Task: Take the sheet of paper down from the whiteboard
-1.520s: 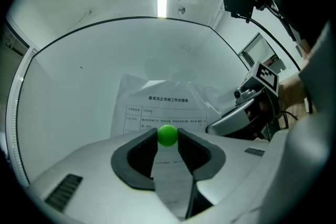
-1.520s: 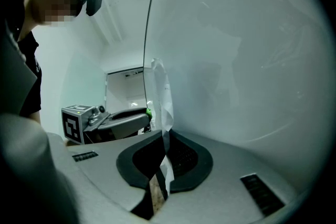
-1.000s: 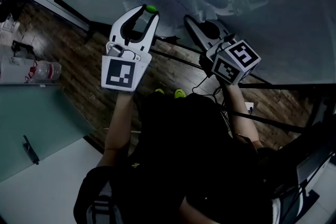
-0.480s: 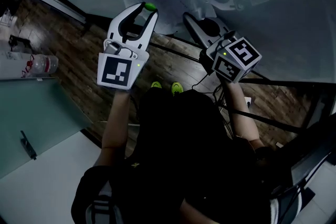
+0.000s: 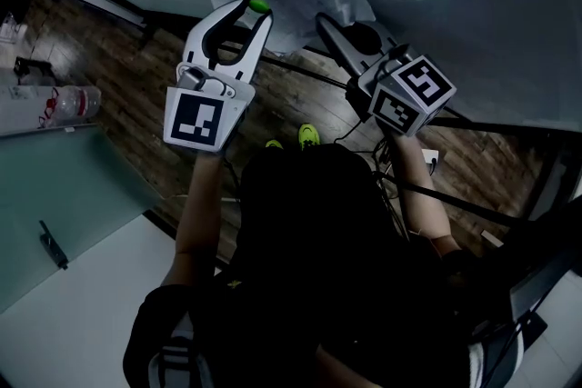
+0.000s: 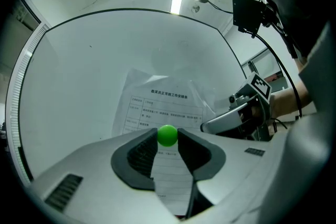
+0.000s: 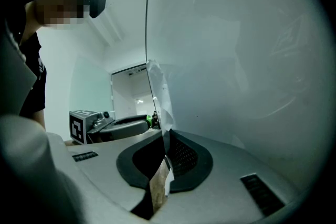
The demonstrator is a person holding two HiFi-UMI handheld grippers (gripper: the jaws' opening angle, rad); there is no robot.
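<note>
The sheet of paper (image 6: 163, 105) lies flat against the whiteboard (image 6: 94, 60) over most of its face, while its side edge stands off the whiteboard in a crumpled fold. That edge runs between the jaws of the right gripper (image 7: 165, 139), which are pressed together on the paper, so the sheet cannot drop once nothing else holds it to the whiteboard. The left gripper (image 5: 255, 12) points at the whiteboard near the lower part of the sheet, and its fingertips are clamped on a small green ball (image 6: 168, 135), most likely the magnet that pinned the paper there. Its jaws stand partly apart only because the ball fills the gap between them. With the magnet in one gripper and the paper's edge in the other, the sheet seems ready to come away from the whiteboard.
</note>
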